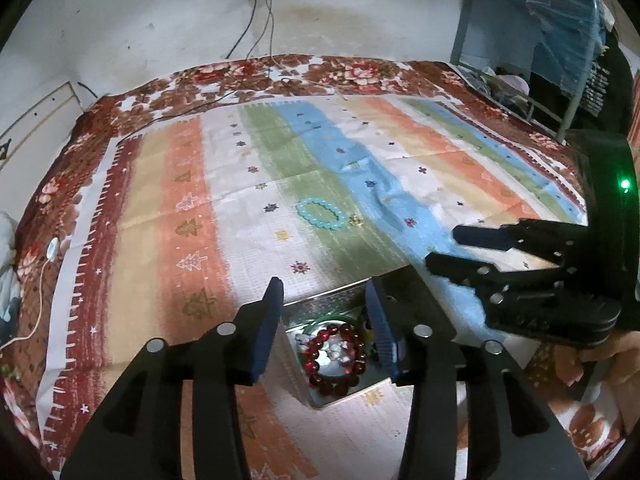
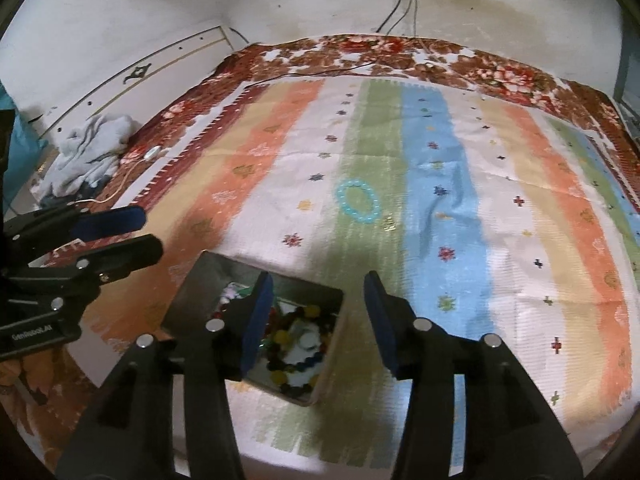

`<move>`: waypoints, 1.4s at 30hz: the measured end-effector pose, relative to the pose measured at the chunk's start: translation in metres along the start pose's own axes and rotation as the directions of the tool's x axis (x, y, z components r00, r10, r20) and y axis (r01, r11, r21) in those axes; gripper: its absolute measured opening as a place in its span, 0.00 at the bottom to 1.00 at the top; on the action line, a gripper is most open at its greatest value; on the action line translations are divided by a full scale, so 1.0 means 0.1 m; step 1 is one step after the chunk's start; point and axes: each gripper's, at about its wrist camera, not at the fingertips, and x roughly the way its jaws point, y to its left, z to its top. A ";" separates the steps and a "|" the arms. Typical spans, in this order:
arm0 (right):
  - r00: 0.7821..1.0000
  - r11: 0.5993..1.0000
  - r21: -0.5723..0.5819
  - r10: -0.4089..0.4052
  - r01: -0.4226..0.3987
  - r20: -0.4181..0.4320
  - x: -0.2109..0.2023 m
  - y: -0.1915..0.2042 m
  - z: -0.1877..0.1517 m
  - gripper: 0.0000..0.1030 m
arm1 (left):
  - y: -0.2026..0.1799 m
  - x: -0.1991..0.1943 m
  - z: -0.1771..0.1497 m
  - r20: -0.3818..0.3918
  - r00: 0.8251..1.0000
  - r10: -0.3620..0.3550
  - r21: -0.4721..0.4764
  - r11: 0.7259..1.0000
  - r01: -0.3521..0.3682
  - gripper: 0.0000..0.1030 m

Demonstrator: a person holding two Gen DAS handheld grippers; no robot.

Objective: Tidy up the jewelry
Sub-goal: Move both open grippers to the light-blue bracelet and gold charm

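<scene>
A turquoise bead bracelet (image 1: 321, 213) lies on the striped cloth, also in the right wrist view (image 2: 358, 201). A small gold trinket (image 1: 355, 221) lies beside it (image 2: 389, 224). An open metal tin (image 1: 320, 400) near the front holds a dark red bead bracelet (image 1: 336, 356); the right wrist view shows the tin (image 2: 188, 300) with multicoloured beads (image 2: 296, 344). My left gripper (image 1: 324, 328) is open and empty above the tin. My right gripper (image 2: 318, 320) is open and empty over the tin's right edge; it also shows in the left wrist view (image 1: 444, 248).
The striped cloth (image 2: 460, 208) covers a floral blanket (image 2: 400, 52) on a bed against a white wall. Cables (image 1: 256, 28) hang from a wall socket. A grey cloth heap (image 2: 88, 152) lies at the left. A blue metal rack (image 1: 560, 52) stands at the right.
</scene>
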 end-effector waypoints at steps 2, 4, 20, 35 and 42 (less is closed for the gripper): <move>1.000 1.000 0.013 -0.024 0.024 0.010 0.00 -0.05 0.02 0.55 | 0.03 0.04 0.01 -0.007 1.000 0.008 -0.002 1.000 -0.008 0.42; 0.999 0.999 0.028 -0.041 0.041 0.017 0.01 -0.11 0.05 0.58 | 0.06 0.08 0.03 -0.011 1.000 0.017 -0.008 1.000 -0.017 0.44; 0.995 0.993 0.059 -0.097 0.098 -0.033 0.41 -0.33 0.29 0.61 | 0.05 0.57 0.34 -0.084 0.996 0.026 0.024 0.999 -0.024 0.51; 0.983 0.989 0.047 -0.130 0.137 -0.133 1.02 -0.56 0.52 0.61 | 0.13 1.20 0.76 -0.151 0.988 0.039 0.031 0.999 -0.034 0.51; 0.978 0.990 0.035 -0.129 0.137 -0.164 1.24 -0.59 0.60 0.61 | 0.25 1.55 0.91 -0.197 0.979 0.049 0.031 0.999 -0.043 0.51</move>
